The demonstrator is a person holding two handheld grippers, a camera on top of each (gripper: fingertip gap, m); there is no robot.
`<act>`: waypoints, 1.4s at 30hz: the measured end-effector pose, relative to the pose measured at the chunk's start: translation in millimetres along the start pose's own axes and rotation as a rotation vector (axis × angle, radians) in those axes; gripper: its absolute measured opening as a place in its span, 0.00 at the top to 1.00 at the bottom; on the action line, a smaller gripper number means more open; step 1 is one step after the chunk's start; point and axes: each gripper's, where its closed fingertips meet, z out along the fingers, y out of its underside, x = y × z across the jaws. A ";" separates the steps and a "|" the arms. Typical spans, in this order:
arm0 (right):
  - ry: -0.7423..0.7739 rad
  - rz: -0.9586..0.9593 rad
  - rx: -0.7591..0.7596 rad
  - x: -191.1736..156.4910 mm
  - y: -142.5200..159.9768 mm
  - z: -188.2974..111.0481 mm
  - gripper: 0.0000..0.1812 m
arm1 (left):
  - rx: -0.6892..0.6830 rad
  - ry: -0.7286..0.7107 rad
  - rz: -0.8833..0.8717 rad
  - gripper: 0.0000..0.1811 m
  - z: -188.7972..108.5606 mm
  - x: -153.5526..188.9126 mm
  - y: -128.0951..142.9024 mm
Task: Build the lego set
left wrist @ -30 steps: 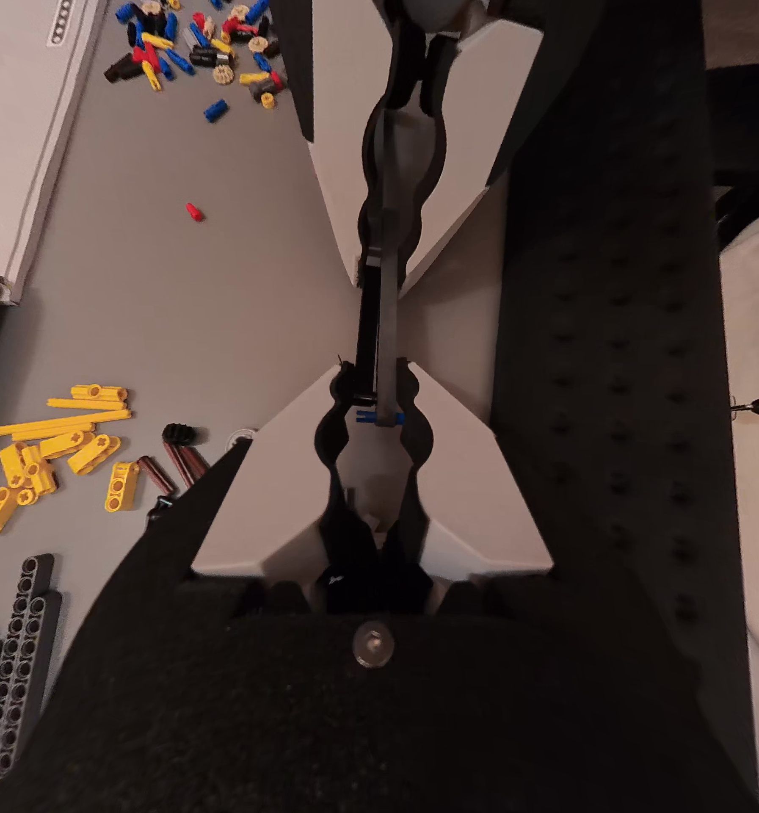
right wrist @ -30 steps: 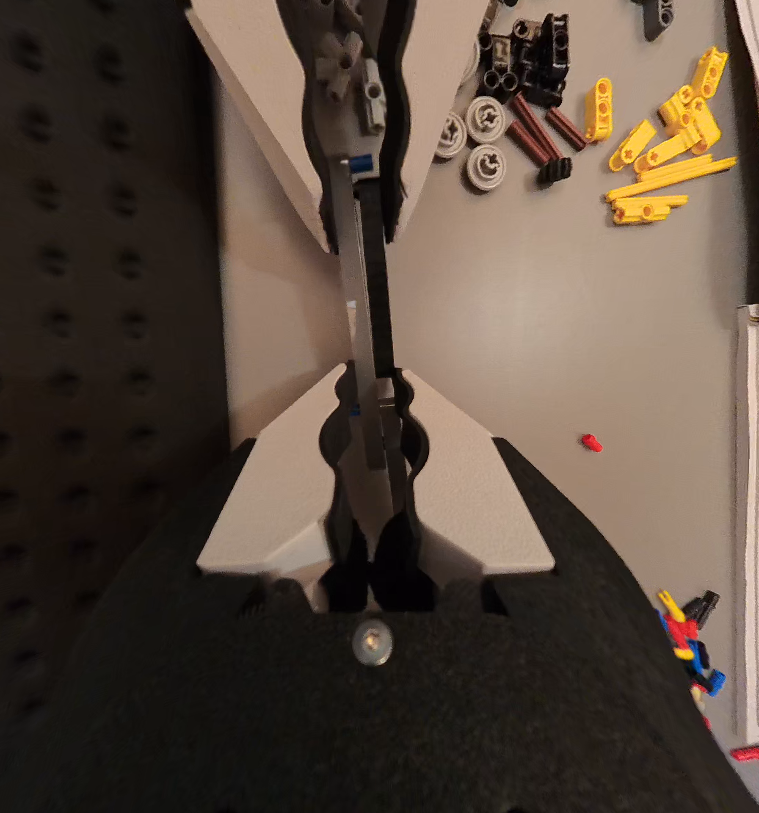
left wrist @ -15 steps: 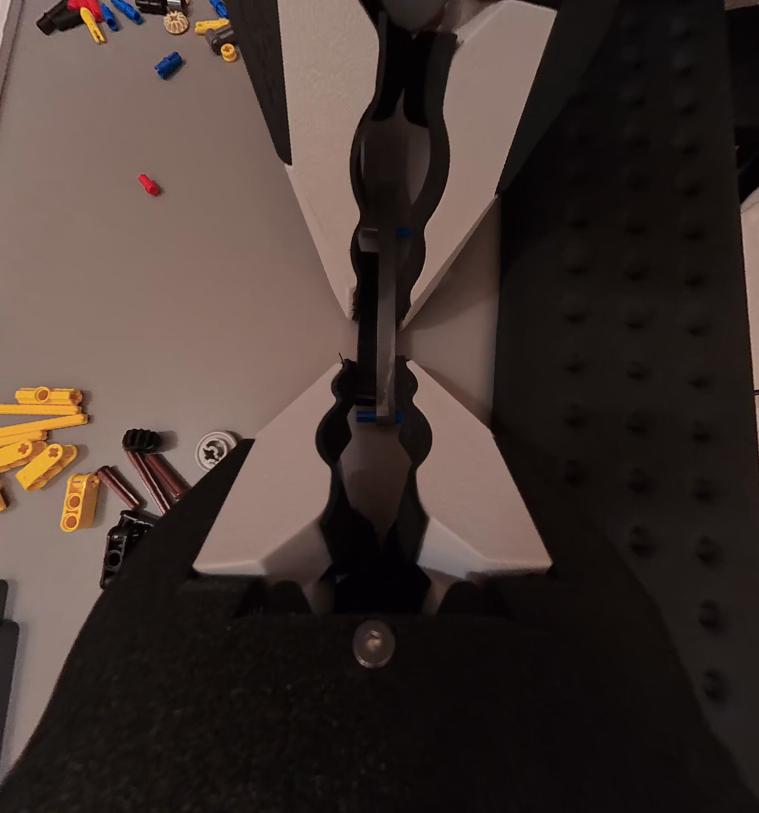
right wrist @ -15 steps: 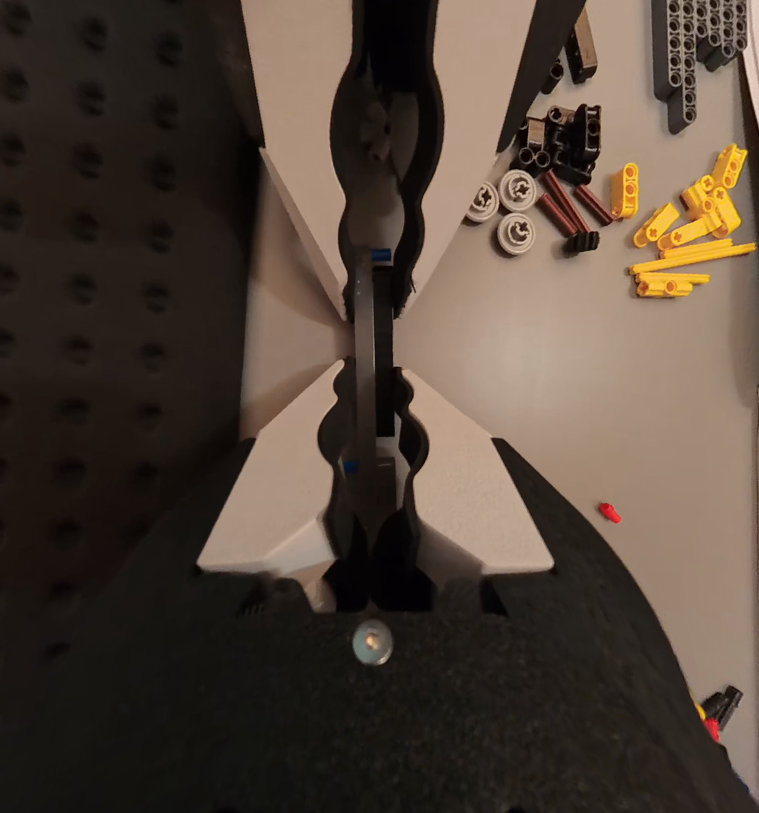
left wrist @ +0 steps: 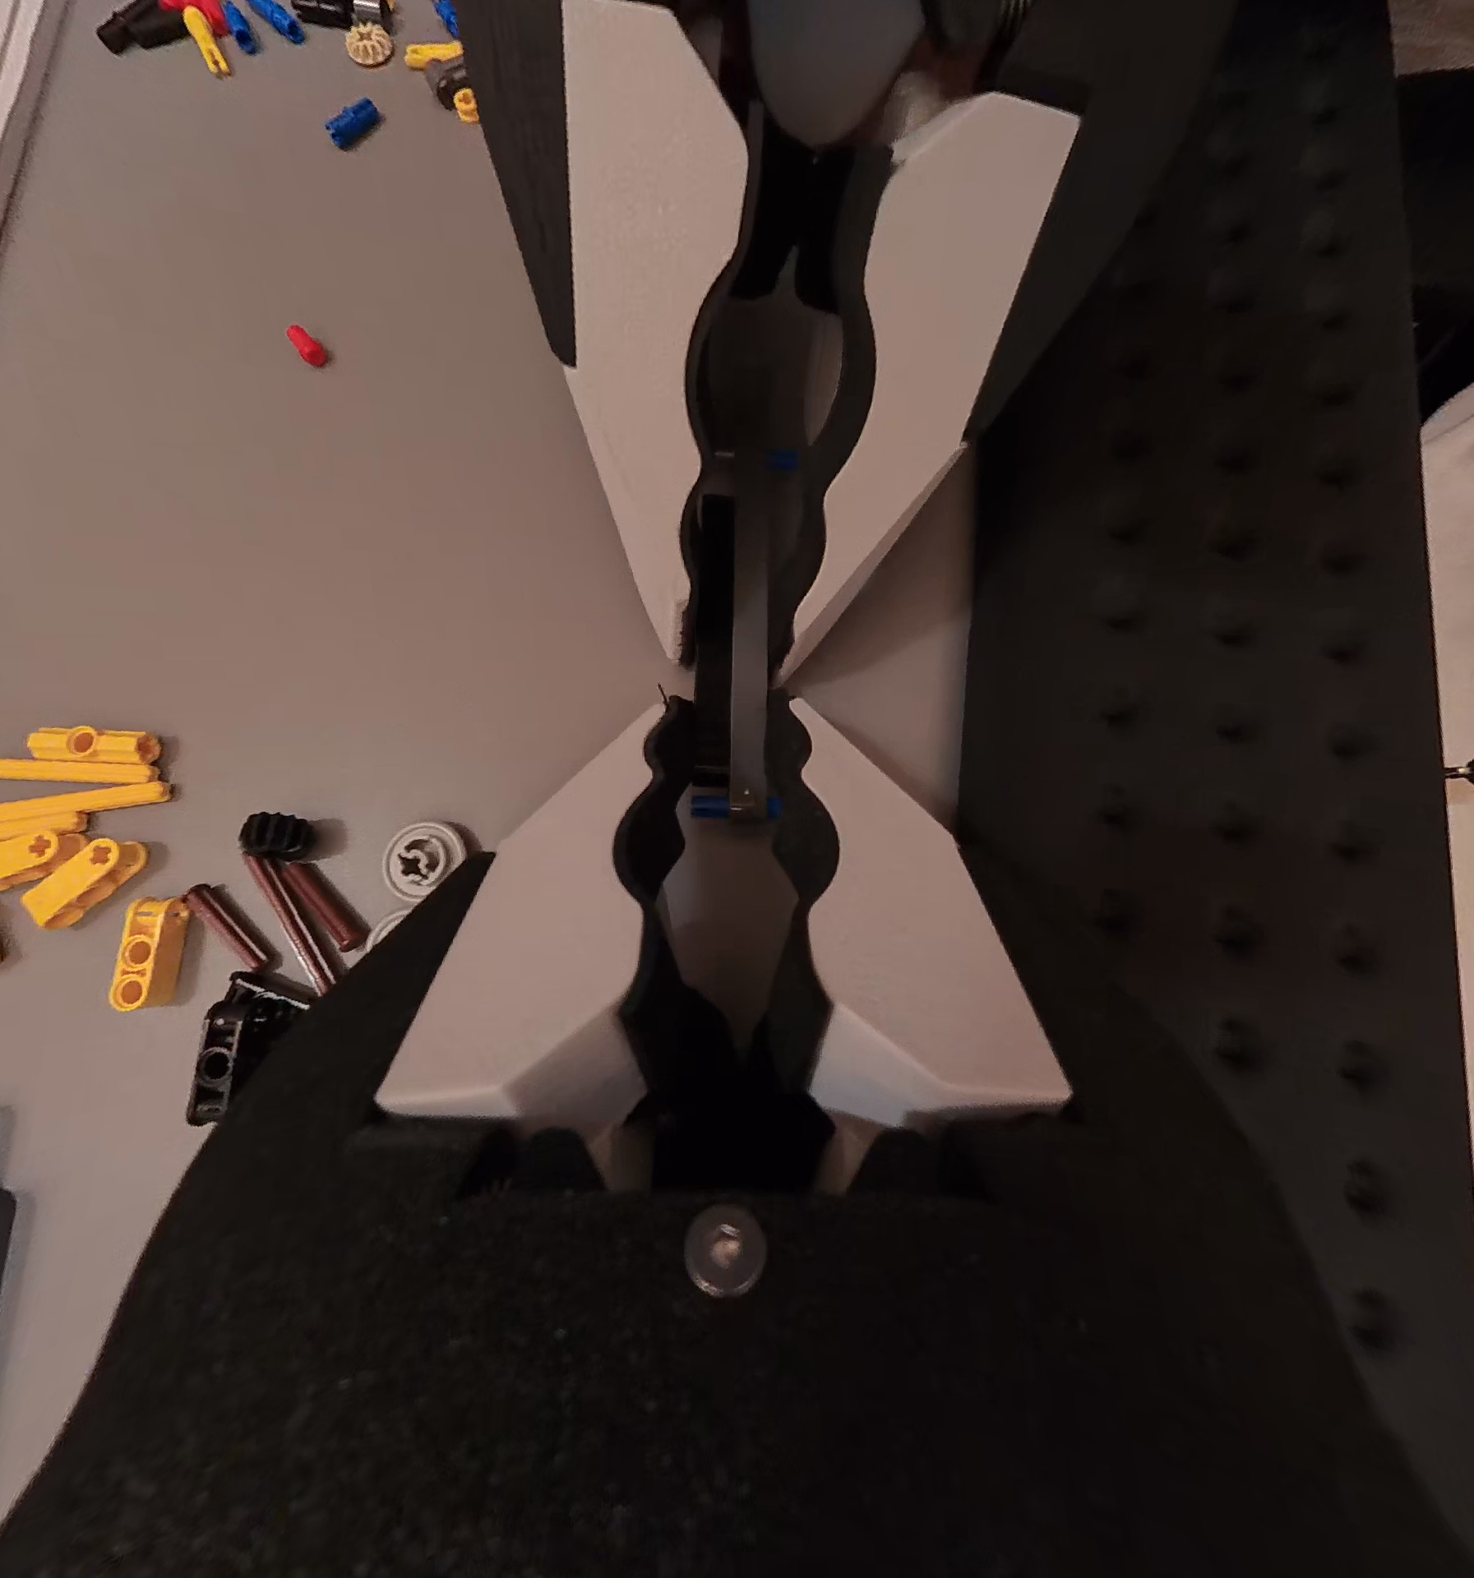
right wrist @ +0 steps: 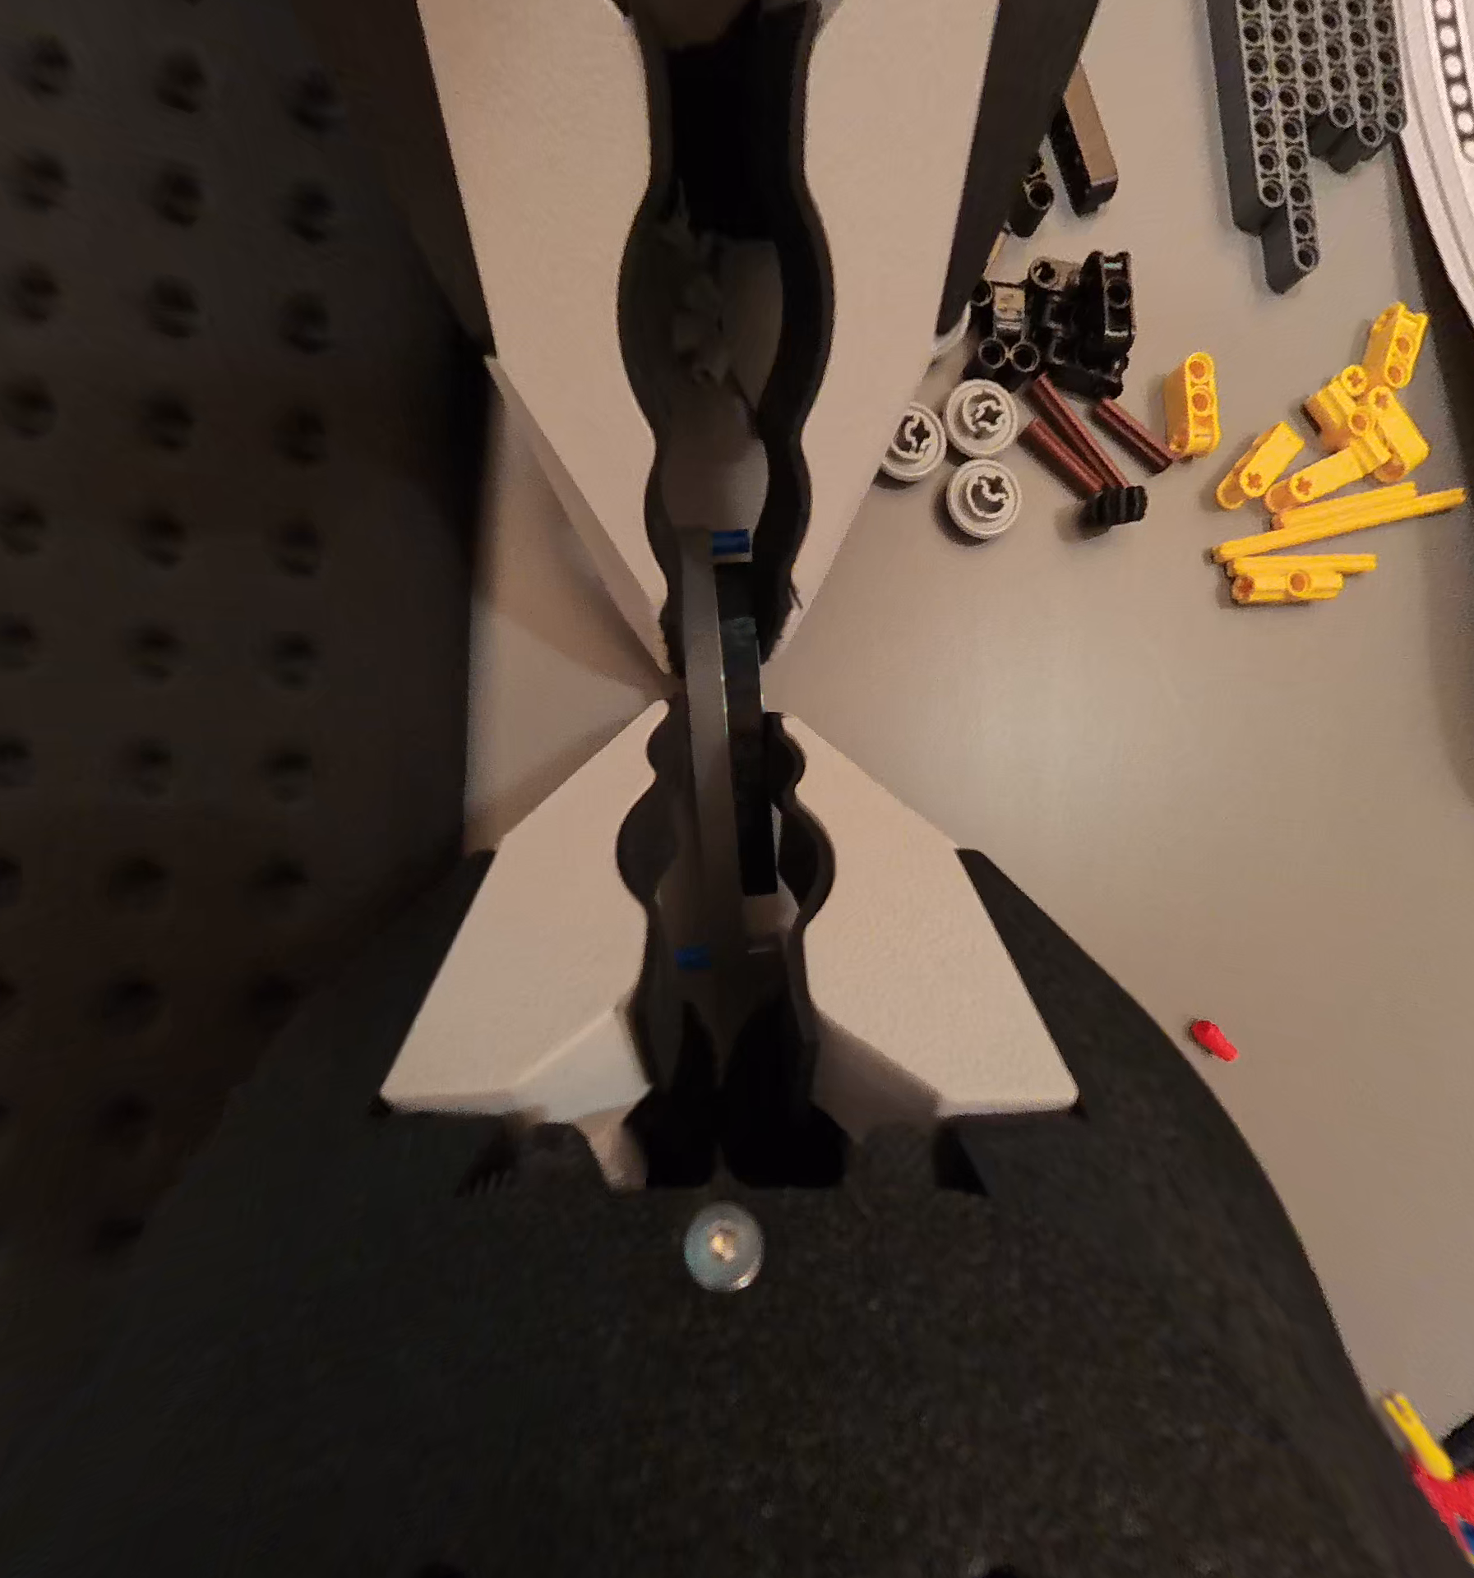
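**Two beams pushed together, grippers now nose to nose**

The long grey holed beam and the black flat beam lying against it sit in mid-air at screen centre, bridging both grippers. A second ago a clear stretch of beam showed between the tips; now the left gripper and the right gripper nearly touch, so the pieces have slid further into overlap. Blue connector pins show at both ends of the stack. Looks like a press-fit step nearing seated; can't tell if the pins clicked home.

Both sets of fingers are narrow, each clamped across the paired beams.

Outward: grey tabletop. In the left wrist view, small red pin at 10 o'clock, yellow connectors and axles at 9, brown axles and a grey pulley wheel at 8. Black studded mat at 3.
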 end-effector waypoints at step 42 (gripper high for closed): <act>0.523 0.591 0.429 120.4 72.8 -101.2 0.93 | 0.011 -0.255 -0.320 0.92 44.4 -100.3 -71.4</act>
